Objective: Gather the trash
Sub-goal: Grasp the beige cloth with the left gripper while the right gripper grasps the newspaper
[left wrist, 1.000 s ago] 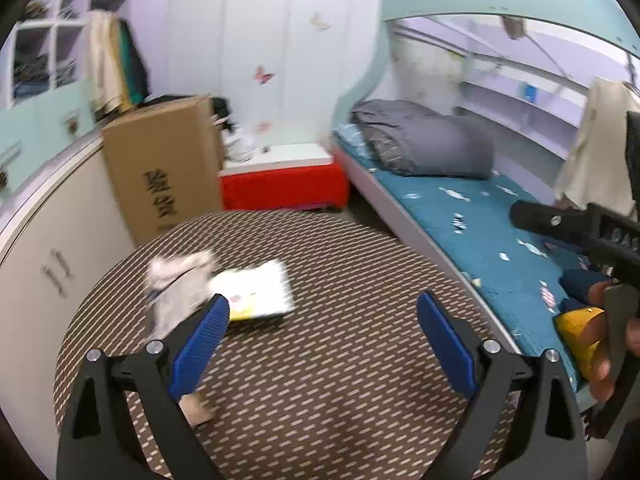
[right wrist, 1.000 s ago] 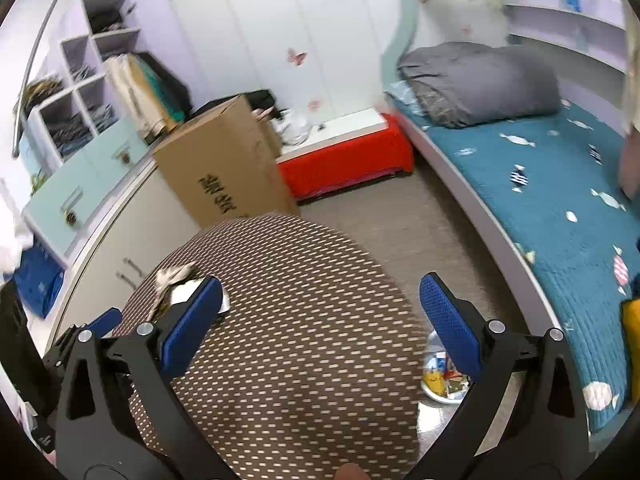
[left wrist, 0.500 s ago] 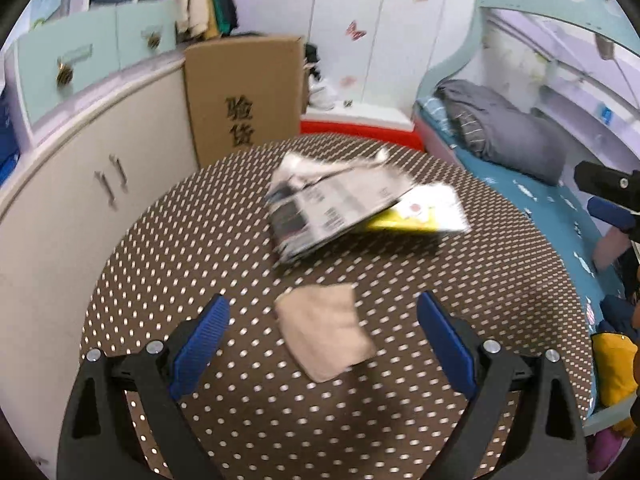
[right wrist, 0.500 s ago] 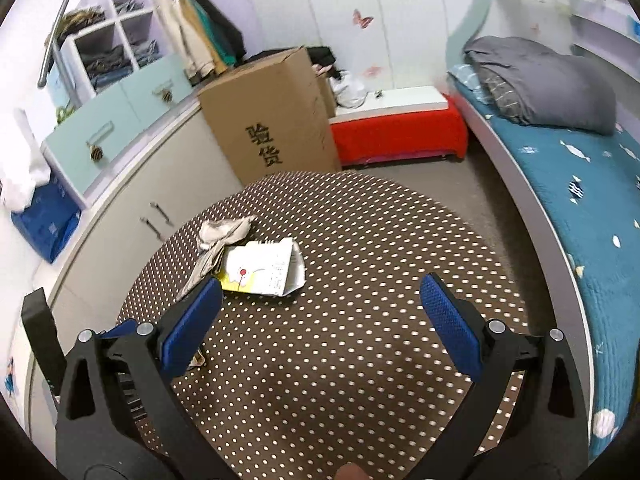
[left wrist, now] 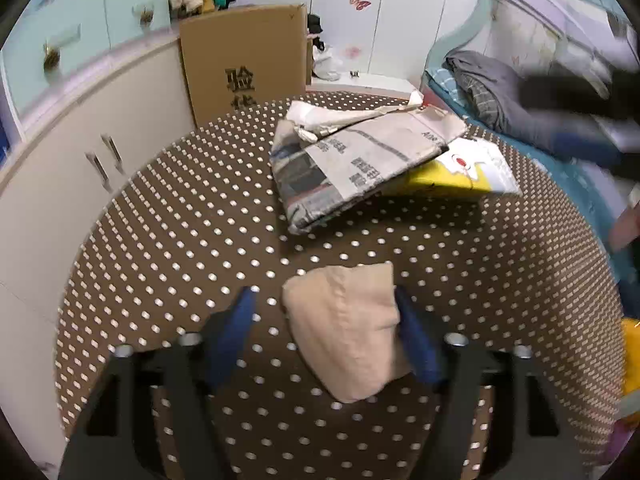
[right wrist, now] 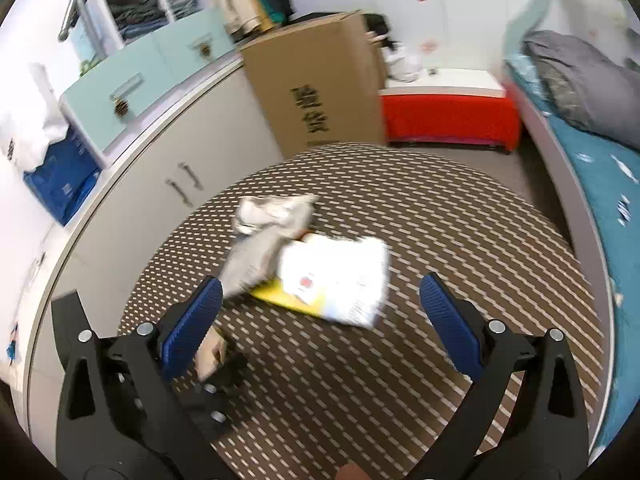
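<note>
Left gripper (left wrist: 324, 320) is closing around the beige napkin (left wrist: 346, 330) at lower centre; right gripper (right wrist: 320, 320) gapes wide, empty, above the bench (right wrist: 460, 232).

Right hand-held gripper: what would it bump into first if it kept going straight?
Probably the yellow-and-white packet lying on the dotted table; the right hand-held gripper is open and aimed at it, though depth is unclear.
</note>
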`<state>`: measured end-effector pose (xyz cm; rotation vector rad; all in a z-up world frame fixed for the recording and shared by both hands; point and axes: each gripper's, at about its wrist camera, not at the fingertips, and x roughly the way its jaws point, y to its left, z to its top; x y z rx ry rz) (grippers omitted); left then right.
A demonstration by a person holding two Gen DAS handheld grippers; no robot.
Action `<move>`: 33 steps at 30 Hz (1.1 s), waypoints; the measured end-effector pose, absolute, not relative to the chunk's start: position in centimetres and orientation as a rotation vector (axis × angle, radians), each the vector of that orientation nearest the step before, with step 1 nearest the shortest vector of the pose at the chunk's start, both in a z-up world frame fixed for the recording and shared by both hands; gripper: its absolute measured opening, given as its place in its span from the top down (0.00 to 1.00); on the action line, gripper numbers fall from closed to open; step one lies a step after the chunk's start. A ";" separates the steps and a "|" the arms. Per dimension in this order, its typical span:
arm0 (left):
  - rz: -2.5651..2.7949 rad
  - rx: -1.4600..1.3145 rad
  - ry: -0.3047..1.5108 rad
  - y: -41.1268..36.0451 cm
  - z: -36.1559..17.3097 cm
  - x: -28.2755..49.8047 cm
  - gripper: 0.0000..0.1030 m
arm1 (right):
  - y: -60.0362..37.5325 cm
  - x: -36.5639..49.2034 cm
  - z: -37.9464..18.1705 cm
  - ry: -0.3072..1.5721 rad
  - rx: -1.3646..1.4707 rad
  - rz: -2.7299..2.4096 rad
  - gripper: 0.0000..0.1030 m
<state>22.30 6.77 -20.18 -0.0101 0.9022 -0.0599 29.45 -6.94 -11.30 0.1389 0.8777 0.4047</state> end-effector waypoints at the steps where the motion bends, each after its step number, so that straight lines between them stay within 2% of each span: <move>1: -0.071 -0.013 0.899 6.8 -20.1 22.2 0.55 | -6.1 30.1 -11.4 0.886 0.131 0.428 0.06; 5: -0.098 -0.066 0.900 8.4 -19.7 22.2 0.69 | -2.4 33.6 -12.6 0.932 0.092 0.486 0.06; 12: -0.036 -0.170 0.872 13.6 -19.5 21.6 0.72 | 1.0 38.4 -16.0 1.076 0.018 0.478 0.08; 13: -0.026 -0.178 0.868 14.3 -19.4 21.5 0.72 | 1.4 38.7 -16.5 1.093 -0.003 0.477 0.14; 15: -0.008 -0.199 0.858 15.5 -19.2 21.4 0.72 | 2.1 38.8 -17.2 1.120 -0.029 0.497 0.53; 18: 0.011 -0.217 0.846 16.7 -18.8 21.4 0.72 | 2.5 38.4 -16.5 1.103 -0.002 0.551 0.76; 24: 0.020 -0.229 0.804 16.6 -17.3 21.1 0.72 | 2.5 35.9 -13.3 0.994 0.031 0.639 0.89; 33: -0.042 -0.192 0.709 14.0 -12.9 21.0 0.73 | -2.8 32.3 -7.7 0.851 0.163 0.649 0.90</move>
